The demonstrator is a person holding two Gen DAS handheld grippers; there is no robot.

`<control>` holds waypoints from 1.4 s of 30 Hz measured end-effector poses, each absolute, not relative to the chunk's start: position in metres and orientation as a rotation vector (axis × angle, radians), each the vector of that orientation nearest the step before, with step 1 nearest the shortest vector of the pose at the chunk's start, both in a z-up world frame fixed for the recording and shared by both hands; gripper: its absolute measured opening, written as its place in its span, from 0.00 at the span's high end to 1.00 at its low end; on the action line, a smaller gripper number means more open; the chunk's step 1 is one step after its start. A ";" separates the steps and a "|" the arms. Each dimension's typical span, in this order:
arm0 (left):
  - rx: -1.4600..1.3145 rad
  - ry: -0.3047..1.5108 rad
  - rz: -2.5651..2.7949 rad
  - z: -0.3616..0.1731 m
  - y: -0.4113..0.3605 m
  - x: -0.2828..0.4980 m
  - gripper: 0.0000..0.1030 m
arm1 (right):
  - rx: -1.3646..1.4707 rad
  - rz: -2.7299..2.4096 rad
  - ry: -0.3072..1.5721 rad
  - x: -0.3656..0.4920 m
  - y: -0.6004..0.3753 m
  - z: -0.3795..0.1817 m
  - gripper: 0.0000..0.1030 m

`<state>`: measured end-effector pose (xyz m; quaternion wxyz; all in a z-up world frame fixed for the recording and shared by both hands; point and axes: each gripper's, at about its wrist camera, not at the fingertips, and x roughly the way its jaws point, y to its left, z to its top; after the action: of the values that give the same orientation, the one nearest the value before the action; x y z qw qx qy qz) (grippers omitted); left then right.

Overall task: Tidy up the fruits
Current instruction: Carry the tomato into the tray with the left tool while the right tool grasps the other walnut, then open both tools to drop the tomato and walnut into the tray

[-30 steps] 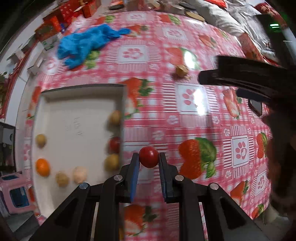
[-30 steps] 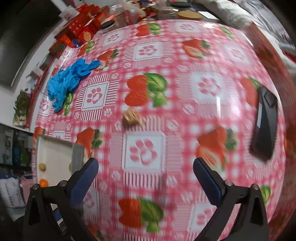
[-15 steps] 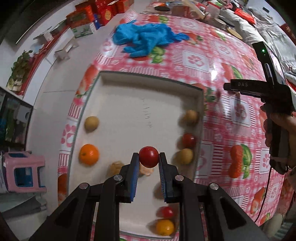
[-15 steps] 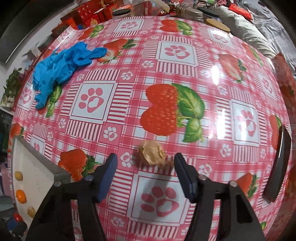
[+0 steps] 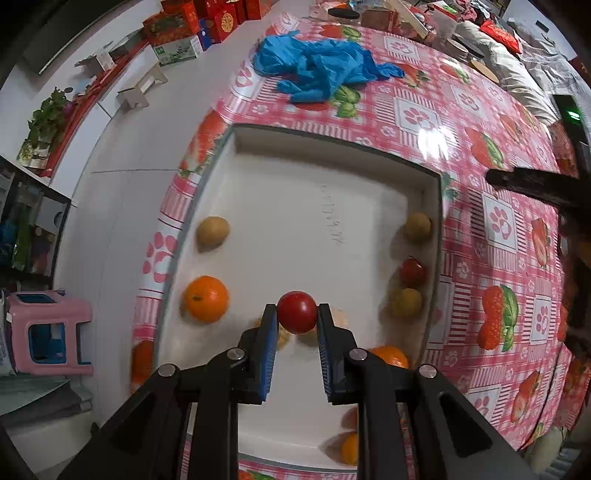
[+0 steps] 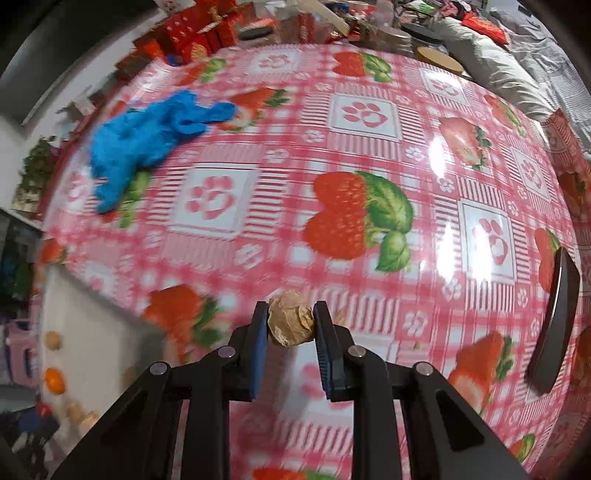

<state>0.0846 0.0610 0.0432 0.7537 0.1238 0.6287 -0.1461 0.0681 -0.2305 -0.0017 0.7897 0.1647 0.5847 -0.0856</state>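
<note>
My left gripper [image 5: 296, 320] is shut on a red tomato [image 5: 297, 312] and holds it above the white tray [image 5: 417, 166]. In the tray lie an orange [image 5: 206, 299], a brown fruit [image 5: 212, 232], another tomato [image 5: 413, 270] and several more small fruits along its right wall. My right gripper [image 6: 290, 325] is shut on a wrinkled brown fruit [image 6: 291, 322] just above the strawberry tablecloth [image 6: 369, 118]. The tray's corner [image 6: 92, 321] shows at the lower left of the right wrist view.
Blue gloves [image 5: 317, 70] lie on the cloth beyond the tray. A black phone [image 6: 557, 325] lies at the table's right edge. Red boxes [image 6: 192, 33] and clutter line the far edge. A pink stool [image 5: 48, 336] stands on the floor to the left.
My left gripper carried the tomato from the tablecloth to over the tray. My right gripper moved in on the brown fruit and closed on it.
</note>
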 end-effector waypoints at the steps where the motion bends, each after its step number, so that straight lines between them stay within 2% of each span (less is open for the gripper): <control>1: 0.277 1.366 -0.315 0.044 0.063 0.086 0.79 | 0.366 -0.162 1.252 0.063 -0.226 0.006 0.74; 10: 0.322 1.404 -0.309 0.030 0.076 0.095 0.78 | 0.456 0.012 1.234 0.046 -0.160 0.043 0.74; 20: 0.337 1.459 -0.304 0.002 0.075 0.084 0.78 | 0.435 0.131 1.332 0.036 -0.086 0.014 0.75; 36: 0.362 1.445 -0.298 -0.001 0.076 0.079 0.79 | 0.392 0.159 1.398 0.031 -0.069 -0.002 0.73; 38: 0.368 1.445 -0.298 -0.001 0.074 0.077 0.78 | 0.394 0.167 1.398 0.032 -0.068 -0.002 0.68; 42: 0.375 1.451 -0.306 0.001 0.071 0.075 0.78 | 0.406 0.173 1.389 0.031 -0.067 0.000 0.41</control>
<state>0.0748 0.0706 0.0008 0.7217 0.1698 0.6566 -0.1384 0.0310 -0.0668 0.0000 0.7460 0.1856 0.6346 0.0792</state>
